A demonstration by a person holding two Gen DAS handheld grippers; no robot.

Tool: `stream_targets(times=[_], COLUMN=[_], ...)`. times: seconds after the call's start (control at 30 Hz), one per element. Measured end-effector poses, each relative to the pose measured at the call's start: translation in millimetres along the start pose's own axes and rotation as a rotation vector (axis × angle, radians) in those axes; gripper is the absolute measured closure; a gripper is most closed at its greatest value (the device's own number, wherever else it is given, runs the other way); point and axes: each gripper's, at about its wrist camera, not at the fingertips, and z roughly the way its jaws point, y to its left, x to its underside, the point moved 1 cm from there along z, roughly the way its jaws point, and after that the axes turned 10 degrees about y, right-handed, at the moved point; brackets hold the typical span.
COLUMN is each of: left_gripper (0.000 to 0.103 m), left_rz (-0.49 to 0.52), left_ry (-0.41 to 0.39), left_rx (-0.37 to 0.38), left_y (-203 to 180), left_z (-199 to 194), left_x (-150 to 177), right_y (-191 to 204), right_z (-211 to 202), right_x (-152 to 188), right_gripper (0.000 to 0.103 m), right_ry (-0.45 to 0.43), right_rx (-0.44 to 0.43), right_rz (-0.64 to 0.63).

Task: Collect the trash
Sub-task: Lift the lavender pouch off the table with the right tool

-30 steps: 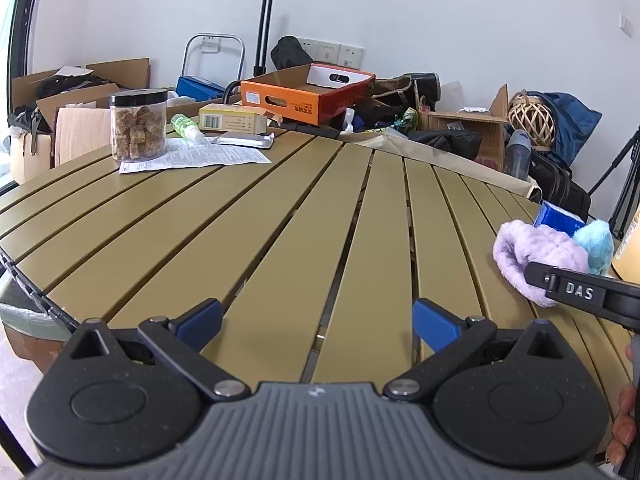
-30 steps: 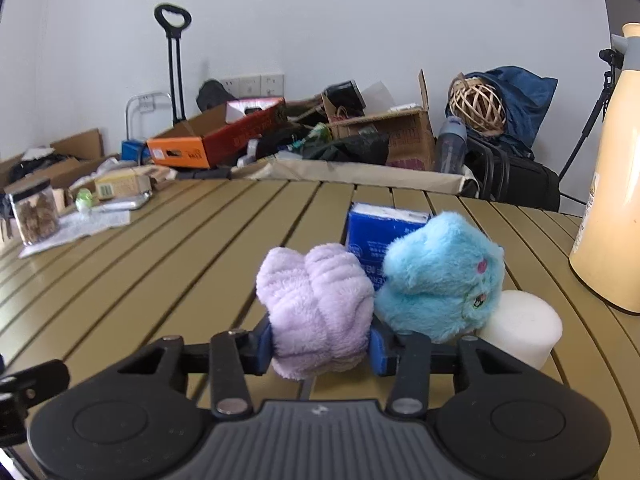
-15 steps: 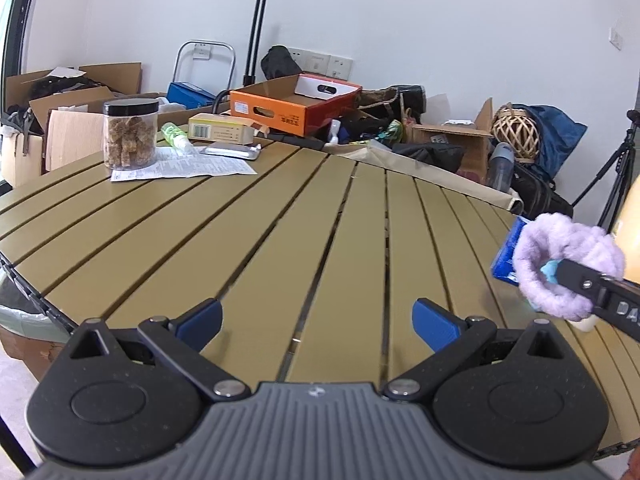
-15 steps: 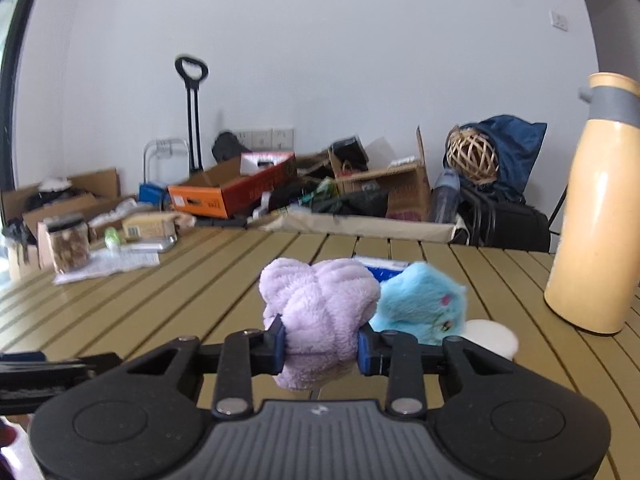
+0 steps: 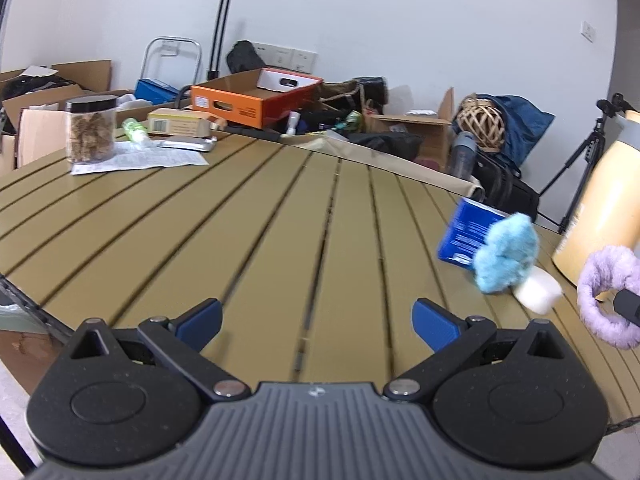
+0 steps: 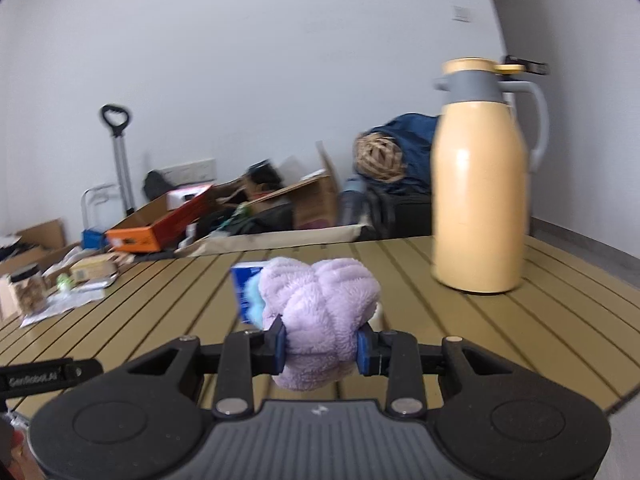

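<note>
My right gripper (image 6: 320, 350) is shut on a fluffy purple scrunchie (image 6: 320, 316) and holds it above the slatted table (image 6: 500, 328). The same purple scrunchie (image 5: 608, 292) shows at the right edge of the left wrist view, off the table. My left gripper (image 5: 316, 322) is open and holds nothing, low over the table's near edge. A blue fluffy scrunchie (image 5: 505, 253) lies on the table beside a blue tissue pack (image 5: 466, 232) and a white foam cylinder (image 5: 538, 296). In the right wrist view these are mostly hidden behind the purple scrunchie.
A tall yellow thermos jug (image 6: 480, 208) stands at the table's right side. At the far left are a jar of brown chunks (image 5: 90, 130), a paper sheet (image 5: 136, 160), a small green bottle (image 5: 134, 128) and a flat carton (image 5: 180, 122). Boxes and bags crowd the floor behind.
The right gripper closed on the purple scrunchie, lifted it off the table and carried it to the right, away from the blue one. The left gripper shifted a little and stayed open.
</note>
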Motion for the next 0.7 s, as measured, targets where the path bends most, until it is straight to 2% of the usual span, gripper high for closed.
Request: stream_targets(times=[0.33, 0.53, 0.7], left_gripper=[0.0, 0.0, 0.0], left_rz=[0.077, 0.113, 0.185], left_ry=[0.014, 0.051, 0.034], left_rx=[0.033, 0.07, 0.069], left_y=[-47.1, -69.9, -95.9], left_z=[9.5, 9.7, 4.9], left_x=[21.4, 34.9, 43.9], right_y=[-56.7, -84.6, -106.1], right_z=[4.0, -4.6, -7.5], right_x=[-4.8, -9.5, -10.8], right_gripper=[0.072, 0.072, 0.072], right_ry=[-0.015, -0.037, -0.04], right_rx=[0.054, 0.073, 0.076], right_rz=[0.086, 0.112, 0.154])
